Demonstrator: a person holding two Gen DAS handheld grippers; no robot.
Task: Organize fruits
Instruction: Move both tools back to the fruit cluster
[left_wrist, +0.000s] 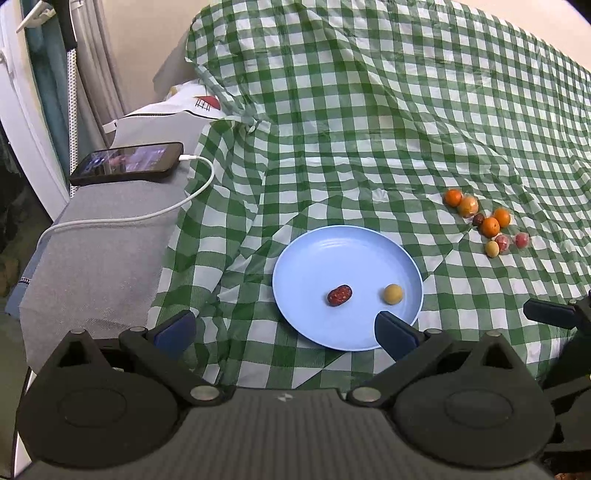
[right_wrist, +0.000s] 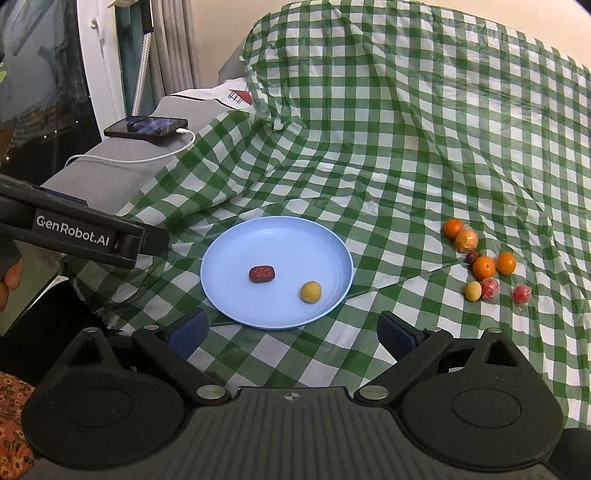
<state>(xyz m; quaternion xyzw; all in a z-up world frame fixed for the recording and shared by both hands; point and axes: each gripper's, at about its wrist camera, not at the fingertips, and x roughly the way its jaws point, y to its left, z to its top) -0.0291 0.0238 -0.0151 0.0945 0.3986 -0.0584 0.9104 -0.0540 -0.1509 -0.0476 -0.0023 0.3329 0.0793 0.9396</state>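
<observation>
Left wrist view: the left gripper (left_wrist: 284, 328) is held with its blue-padded jaws wide apart and empty, over the near rim of a round light-blue plastic plate (left_wrist: 347, 258). On the plate a dark red wrinkled date (left_wrist: 339, 295) and a small yellow round fruit (left_wrist: 393, 294) are seen, well apart. A cluster of small oranges and red and yellow fruits (right_wrist: 480, 262) lies on the green-and-white checked tablecloth (right_wrist: 406, 129), right of the plate. The right gripper (right_wrist: 291, 332) is likewise spread apart, nothing held.

Left gripper (left_wrist: 286, 330) and right gripper (right_wrist: 291, 332) both hover, fingers spread wide, empty.
</observation>
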